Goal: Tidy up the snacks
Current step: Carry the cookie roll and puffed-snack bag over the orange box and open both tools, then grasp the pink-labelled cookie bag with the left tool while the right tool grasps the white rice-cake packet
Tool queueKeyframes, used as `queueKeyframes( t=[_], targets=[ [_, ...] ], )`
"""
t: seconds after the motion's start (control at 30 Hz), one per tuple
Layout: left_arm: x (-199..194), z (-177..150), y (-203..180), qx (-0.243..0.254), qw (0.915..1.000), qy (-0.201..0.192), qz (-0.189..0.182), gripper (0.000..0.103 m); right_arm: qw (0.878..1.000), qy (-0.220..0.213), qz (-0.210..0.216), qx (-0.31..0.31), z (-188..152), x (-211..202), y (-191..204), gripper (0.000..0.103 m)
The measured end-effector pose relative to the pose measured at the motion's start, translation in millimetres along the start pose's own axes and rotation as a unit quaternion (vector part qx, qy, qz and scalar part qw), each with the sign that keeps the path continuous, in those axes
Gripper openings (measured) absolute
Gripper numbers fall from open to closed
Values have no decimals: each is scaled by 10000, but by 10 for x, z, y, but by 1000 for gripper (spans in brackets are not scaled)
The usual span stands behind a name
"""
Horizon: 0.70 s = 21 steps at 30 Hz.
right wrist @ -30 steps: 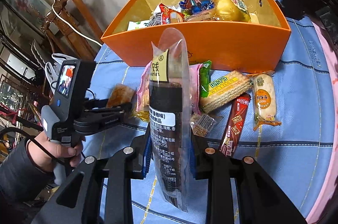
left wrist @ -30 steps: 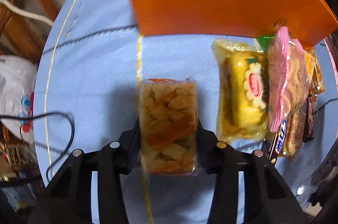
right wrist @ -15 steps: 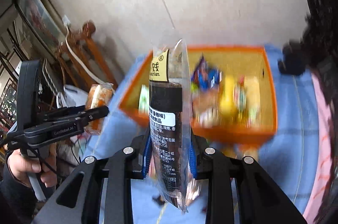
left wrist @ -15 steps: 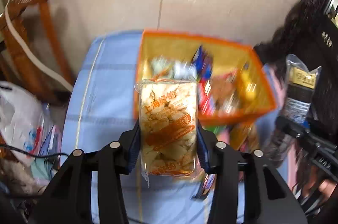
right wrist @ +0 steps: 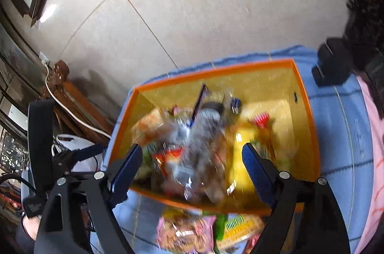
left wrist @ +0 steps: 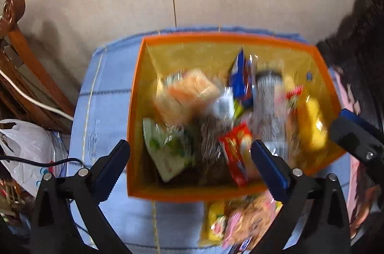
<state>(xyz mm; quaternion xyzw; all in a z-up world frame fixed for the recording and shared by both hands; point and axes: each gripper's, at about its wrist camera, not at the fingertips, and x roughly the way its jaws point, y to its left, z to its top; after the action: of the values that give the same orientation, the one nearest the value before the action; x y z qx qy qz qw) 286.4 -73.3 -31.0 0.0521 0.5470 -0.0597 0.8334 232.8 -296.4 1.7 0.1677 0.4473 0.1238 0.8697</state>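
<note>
Both packets have left your jaws since a second ago and lie blurred in the orange box (left wrist: 134,95). Cracker pack (left wrist: 184,95) at the box's left, tilted, its axis unclear. Dark-capped tube pack (left wrist: 268,95) lies lengthwise, cap toward the far wall. Your left gripper (left wrist: 189,158) and right gripper (right wrist: 192,162) are opening, jaws wide, nothing between them, both above the box.
</note>
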Motion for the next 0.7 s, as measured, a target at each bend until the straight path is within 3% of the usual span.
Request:
queueKeyframes(
  t=[0.17, 0.3, 0.53, 0.7],
  targets=[
    [-142, -302, -5, 121, 9999, -79, 23, 99, 10000, -88, 21, -21, -431, -220, -56, 96],
    [-272, -610, -43, 137, 9998, -16, -122, 99, 9998, -63, -181, 8, -813, -403, -168, 99],
    [-143, -1068, -258, 423, 9983, 379, -161, 99, 9970, 609, -454, 153, -1574, -460, -381, 99],
    [-10, -1320, -443, 699, 9961, 522, -103, 99, 9945, 848, -536, 293, -1927, -449, -477, 99]
  ],
)
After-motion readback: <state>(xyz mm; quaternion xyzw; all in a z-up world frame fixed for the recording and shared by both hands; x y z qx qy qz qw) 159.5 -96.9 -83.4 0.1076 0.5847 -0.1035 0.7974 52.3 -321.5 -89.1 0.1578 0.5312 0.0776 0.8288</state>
